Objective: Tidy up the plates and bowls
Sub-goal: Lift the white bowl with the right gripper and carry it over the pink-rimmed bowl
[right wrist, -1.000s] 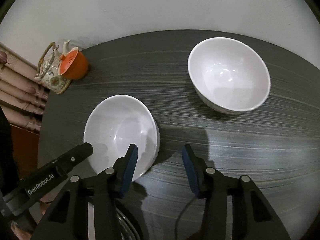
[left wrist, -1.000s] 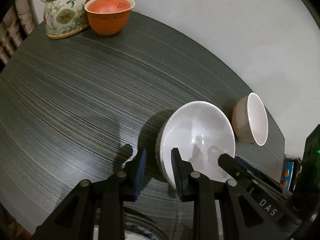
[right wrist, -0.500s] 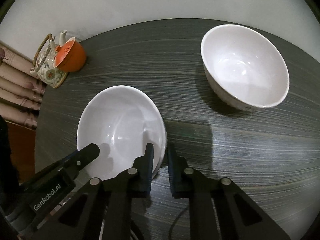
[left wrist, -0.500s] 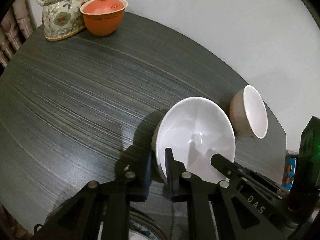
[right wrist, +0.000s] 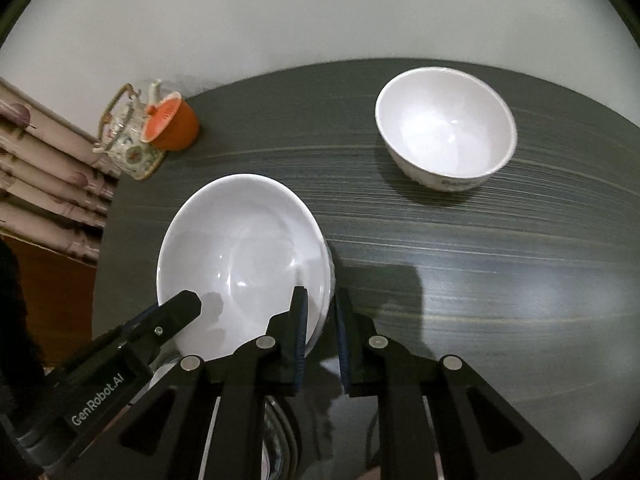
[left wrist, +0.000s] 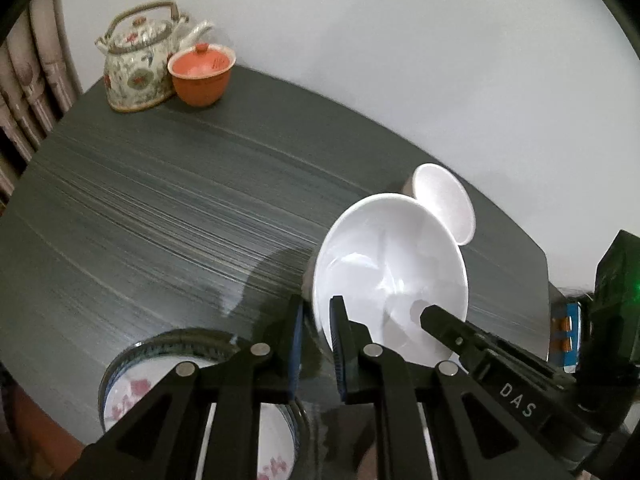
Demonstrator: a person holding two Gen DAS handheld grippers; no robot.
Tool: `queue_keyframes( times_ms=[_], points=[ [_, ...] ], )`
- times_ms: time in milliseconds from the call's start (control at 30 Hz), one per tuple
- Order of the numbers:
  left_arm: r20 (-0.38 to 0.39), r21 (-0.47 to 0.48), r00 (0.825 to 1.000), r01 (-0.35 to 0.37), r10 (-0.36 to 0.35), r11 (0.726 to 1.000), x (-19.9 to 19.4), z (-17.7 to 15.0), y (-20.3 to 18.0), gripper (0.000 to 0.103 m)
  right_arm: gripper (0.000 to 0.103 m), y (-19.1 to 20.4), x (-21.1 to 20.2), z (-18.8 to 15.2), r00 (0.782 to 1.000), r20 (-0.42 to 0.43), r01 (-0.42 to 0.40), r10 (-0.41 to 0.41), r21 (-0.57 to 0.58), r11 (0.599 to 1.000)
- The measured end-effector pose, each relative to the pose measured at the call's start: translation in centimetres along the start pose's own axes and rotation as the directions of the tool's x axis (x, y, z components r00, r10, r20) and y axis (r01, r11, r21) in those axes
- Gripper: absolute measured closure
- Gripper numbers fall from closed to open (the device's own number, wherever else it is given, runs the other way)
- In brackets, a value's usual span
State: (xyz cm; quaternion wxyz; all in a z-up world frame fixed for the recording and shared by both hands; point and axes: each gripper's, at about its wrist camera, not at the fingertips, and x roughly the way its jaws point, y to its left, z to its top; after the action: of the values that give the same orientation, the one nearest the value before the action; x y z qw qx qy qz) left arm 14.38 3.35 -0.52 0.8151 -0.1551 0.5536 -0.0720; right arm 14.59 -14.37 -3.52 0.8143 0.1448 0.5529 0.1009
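Nearest me, my left gripper (left wrist: pixel 316 332) is clamped on the left rim of the wide white bowl (left wrist: pixel 384 272), and my right gripper (right wrist: pixel 322 324) is clamped on the opposite rim of that same bowl, 1 pad inside and 1 outside on each side. The 2 claws hold it between them; from the shadow on the table (left wrist: pixel 160 208) beneath, I judge it is lifted clear, tilted slightly. Below my left fingers sits a patterned plate (left wrist: pixel 132 384) with a blue rim and pink flowers, at the table's near edge. Further off, the second white bowl (right wrist: pixel 446 128) stands upright on the dark tabletop, well apart from the one I hold. At the far corner are a floral teapot (left wrist: pixel 138 64) and an orange lidded cup (left wrist: pixel 200 76), touching or nearly so.

The step in hand is carrying this bowl. Next I must keep both grips level and matched, then lower it onto its stacking spot, likely the plate or the other bowl.
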Motion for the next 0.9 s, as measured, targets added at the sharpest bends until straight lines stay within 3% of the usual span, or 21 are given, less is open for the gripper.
queue_keyframes(
  times_ms=[333, 667, 900],
  points=[
    [0.033, 0.072, 0.999, 0.041, -0.044, 0.997, -5.7, -4.9, -3.1, 0.090, 0.089, -0.5, -6.9, -4.6, 0.997, 0.078, -0.025, 0.024, 0.007, 1.000],
    [-0.009, 0.157, 0.997, 0.081, -0.081, 0.984, -6.4, -11.2, -7.4, 0.090, 0.089, -4.4, -11.7, -11.2, 0.992, 0.127, -0.004, -0.004, 0.060, 0.998],
    [-0.046, 0.184, 0.996, 0.084, -0.077, 0.979, -5.6, -14.3, -8.8, 0.090, 0.089, -7.2, -12.8, -14.7, 0.991, 0.132, 0.021, -0.034, 0.105, 0.994]
  ],
)
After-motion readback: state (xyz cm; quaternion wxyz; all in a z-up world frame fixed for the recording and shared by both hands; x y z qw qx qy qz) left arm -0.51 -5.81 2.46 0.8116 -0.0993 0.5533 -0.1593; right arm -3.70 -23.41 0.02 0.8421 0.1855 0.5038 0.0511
